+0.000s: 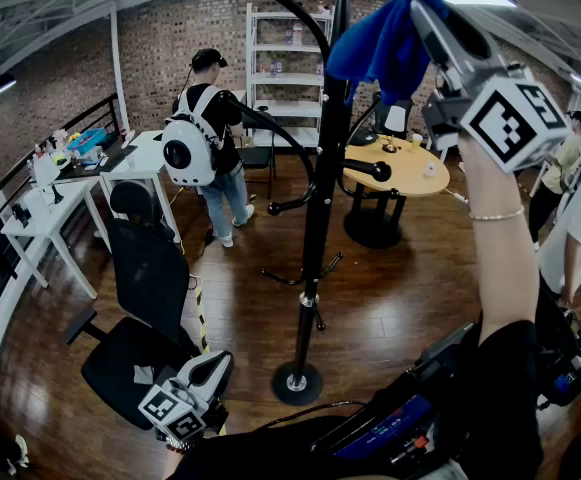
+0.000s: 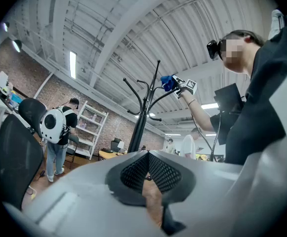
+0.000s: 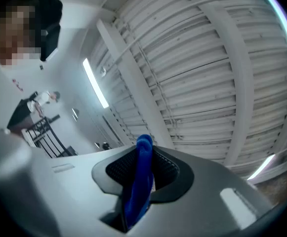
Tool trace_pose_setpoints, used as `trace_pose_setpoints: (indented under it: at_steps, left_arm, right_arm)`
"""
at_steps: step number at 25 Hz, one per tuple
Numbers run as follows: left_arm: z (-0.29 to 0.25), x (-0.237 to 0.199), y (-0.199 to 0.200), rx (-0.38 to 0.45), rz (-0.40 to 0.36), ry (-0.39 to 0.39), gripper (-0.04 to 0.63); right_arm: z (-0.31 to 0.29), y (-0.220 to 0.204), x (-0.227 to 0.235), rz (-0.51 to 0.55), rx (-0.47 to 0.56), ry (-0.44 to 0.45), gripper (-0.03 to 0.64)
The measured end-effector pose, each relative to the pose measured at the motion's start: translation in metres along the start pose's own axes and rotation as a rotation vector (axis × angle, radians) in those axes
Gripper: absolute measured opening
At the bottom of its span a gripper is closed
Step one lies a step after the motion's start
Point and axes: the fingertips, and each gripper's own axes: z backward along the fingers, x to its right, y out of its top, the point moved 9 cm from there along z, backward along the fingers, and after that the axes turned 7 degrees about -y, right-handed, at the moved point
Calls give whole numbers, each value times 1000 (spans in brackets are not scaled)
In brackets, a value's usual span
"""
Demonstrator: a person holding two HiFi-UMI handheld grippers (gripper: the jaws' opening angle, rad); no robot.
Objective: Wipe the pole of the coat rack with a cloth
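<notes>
Up high, just to the right of the top of the pole [image 1: 320,168]: the right gripper [image 1: 422,10], clamped tight on a blue cloth [image 1: 385,43]. Bunches out from the jaw tips and spreads toward the pole. Looks very near the pole up there, but hard to tell if touching.

In the right gripper view, a thin fold of the cloth [image 3: 141,181] pinched between the two black pads [image 3: 117,169]. Runs long-ways along the jaws and pokes out a little past the tips of the right gripper [image 3: 144,154].

From the left gripper view, the cloth [image 2: 167,82] a small blue lump beside the top hooks of the coat rack [image 2: 142,120], with the right gripper [image 2: 175,83] on its right side.

Pole straight up and down, long and black, on a round foot [image 1: 297,383] on the wood floor [image 1: 390,308].

Down low, to the left of the foot of the pole: the left gripper [image 1: 213,366]. Pressed together at the tips in its own view [image 2: 148,153], with nothing held.

Left of the pole, a black chair [image 1: 150,278]. Behind the pole, a round table [image 1: 410,173] and a person with a white backpack [image 1: 188,150].
</notes>
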Motion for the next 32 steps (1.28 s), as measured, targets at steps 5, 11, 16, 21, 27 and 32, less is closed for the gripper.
trace_pose_setpoints:
  at_steps: [5, 11, 16, 21, 27, 32]
  left_arm:
    - [33, -8, 1, 47, 28, 59, 6]
    - [60, -20, 13, 85, 52, 111, 7]
    - [73, -16, 5, 96, 98, 118, 6]
    - [51, -24, 6, 100, 31, 41, 8]
    - [0, -28, 14, 67, -42, -38, 8]
    - [-18, -18, 7, 101, -75, -87, 7]
  right_arm:
    - [-79, 28, -13, 315, -148, -162, 80]
    - [-140, 13, -10, 325, -311, -151, 80]
    - [-147, -1, -18, 330, -362, -139, 80]
    - [-128, -8, -27, 443, -396, -117, 80]
    - [-122, -46, -24, 449, -468, -29, 80]
    - [-92, -57, -30, 465, -440, -27, 78]
